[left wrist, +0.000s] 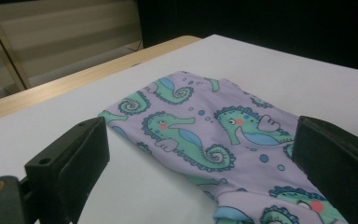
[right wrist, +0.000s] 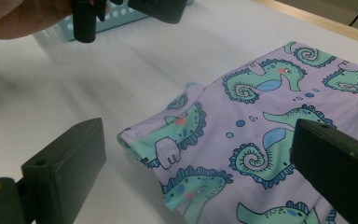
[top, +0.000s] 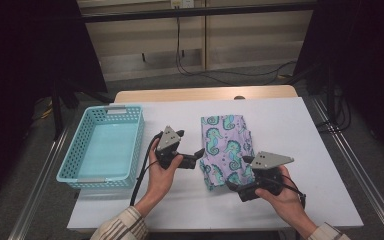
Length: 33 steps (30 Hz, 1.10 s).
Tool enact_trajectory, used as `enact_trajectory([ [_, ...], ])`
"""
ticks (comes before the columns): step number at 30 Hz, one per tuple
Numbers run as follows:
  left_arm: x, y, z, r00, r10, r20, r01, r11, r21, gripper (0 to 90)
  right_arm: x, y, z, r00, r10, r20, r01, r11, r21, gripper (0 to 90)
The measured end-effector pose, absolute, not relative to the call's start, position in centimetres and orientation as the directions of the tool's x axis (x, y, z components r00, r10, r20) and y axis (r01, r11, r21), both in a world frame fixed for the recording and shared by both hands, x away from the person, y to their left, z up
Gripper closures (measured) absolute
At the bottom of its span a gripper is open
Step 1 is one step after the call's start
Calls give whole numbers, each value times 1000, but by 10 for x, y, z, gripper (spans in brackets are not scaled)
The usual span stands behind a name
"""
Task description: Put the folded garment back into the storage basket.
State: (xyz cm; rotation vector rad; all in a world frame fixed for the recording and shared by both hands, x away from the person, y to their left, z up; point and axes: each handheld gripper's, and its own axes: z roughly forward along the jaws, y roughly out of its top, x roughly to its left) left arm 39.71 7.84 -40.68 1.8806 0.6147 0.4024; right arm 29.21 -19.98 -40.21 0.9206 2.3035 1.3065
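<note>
**Folded seahorse cloth: limp, light, pinch the edges**

Seahorse-print cloth [top: 226, 150] lies folded at table [top: 305, 130] centre, basket [top: 105, 145] at its 9 o'clock. Left gripper [top: 196, 154] and right gripper [top: 231, 186] both spread, empty. Likely soft, floppy, slightly slick; grip the near folded corner [right wrist: 135, 135].

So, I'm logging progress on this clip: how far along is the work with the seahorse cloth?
Done: the seahorse cloth already lies folded into a narrow stack on the white table. In hand: the left gripper and right gripper, both open, sit at its near corners, gripping nothing yet. Left: probably another fold or a move into the blue basket, which holds nothing.
</note>
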Motion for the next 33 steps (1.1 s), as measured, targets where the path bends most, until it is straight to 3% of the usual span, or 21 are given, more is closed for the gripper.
enact_trajectory([
  [11,426,66,-409,808,589,-1,238,-325,915,43,308,-195,-398,-768,639,46,412,437,799,32],
  [19,434,56,-420,804,593,-45,283,-315,906,37,312,-192,-412,-797,599,78,448,499,742,60],
  [22,435,56,-422,799,601,2,256,-344,904,41,311,-190,-416,-809,584,72,439,518,734,88],
  [27,438,60,-422,798,602,-22,275,-333,902,34,307,-189,-420,-803,595,14,420,549,723,152],
  [33,439,64,-420,794,607,-28,279,-324,904,32,306,-184,-425,-842,540,-7,381,604,700,227],
])
